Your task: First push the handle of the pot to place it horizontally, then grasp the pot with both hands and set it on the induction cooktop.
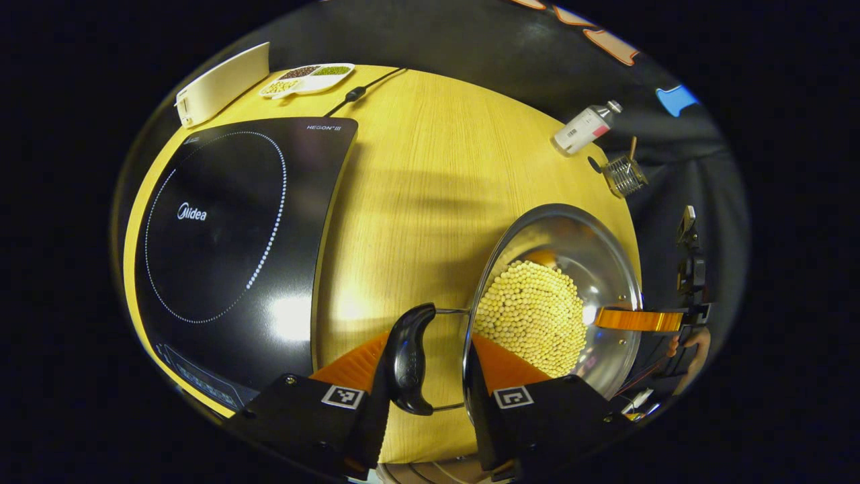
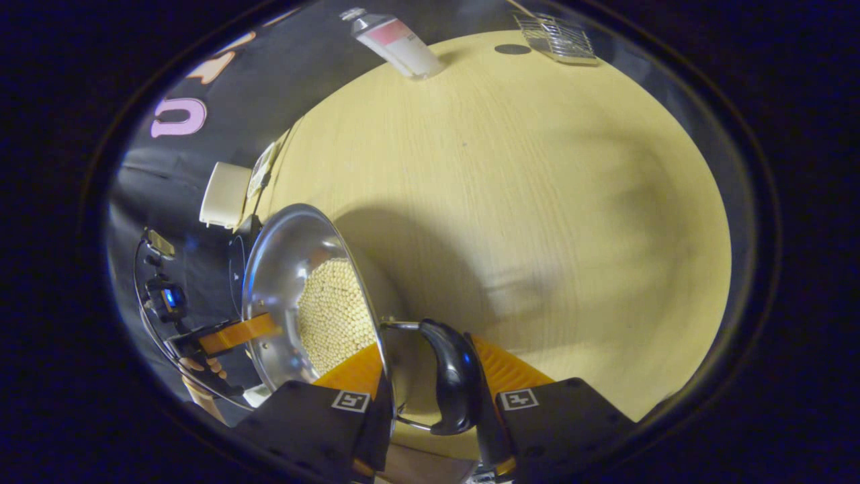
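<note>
A steel pot [image 1: 591,262] holding pale beans [image 1: 531,316] stands right of the black induction cooktop [image 1: 228,228]. My left gripper [image 1: 430,339] is shut on the pot's black side handle [image 1: 410,359]: one finger presses outside the handle, the other sits inside the rim. In the right gripper view, my right gripper [image 2: 426,346] clamps the opposite black handle [image 2: 450,376] and the pot [image 2: 282,255] wall the same way. Each view shows the other gripper's finger [image 1: 638,319] [image 2: 238,333] hooked over the far rim. I cannot tell whether the pot is touching the table.
On the wooden table [image 1: 416,175], a white box [image 1: 222,84], a divided dish of beans [image 1: 306,78] and a black cable [image 1: 356,94] lie behind the cooktop. A white bottle [image 1: 584,128] and a wire rack [image 1: 625,175] sit near the far right edge.
</note>
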Available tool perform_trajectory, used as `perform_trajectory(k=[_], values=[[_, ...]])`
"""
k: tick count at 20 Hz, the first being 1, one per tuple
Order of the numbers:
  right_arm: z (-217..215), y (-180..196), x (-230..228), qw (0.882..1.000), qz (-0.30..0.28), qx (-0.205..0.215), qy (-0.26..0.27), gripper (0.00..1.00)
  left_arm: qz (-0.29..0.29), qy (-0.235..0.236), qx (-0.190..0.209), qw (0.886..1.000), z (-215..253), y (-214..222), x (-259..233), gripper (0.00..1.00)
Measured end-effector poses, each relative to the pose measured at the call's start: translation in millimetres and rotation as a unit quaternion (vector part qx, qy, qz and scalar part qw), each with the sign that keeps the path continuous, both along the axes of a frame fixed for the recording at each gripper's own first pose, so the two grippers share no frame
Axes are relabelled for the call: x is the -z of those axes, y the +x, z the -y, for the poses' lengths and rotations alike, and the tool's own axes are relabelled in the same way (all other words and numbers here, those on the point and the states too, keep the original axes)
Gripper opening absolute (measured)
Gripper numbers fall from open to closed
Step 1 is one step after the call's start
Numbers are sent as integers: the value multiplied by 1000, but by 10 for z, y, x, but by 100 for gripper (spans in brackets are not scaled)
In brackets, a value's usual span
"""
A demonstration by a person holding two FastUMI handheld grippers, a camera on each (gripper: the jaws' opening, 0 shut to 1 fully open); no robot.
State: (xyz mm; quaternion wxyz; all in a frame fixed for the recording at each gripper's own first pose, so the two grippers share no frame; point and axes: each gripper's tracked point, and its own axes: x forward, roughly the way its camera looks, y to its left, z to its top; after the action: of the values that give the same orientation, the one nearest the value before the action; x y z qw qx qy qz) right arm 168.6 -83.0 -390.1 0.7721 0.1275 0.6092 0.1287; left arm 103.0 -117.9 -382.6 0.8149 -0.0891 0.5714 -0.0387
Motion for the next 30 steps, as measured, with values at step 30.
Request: perform_trajectory(k=[30], values=[[-1345, -1151, -582, 1000, 1, 3, 8, 50, 17, 20, 6, 1000, -1357, -822, -971, 55]])
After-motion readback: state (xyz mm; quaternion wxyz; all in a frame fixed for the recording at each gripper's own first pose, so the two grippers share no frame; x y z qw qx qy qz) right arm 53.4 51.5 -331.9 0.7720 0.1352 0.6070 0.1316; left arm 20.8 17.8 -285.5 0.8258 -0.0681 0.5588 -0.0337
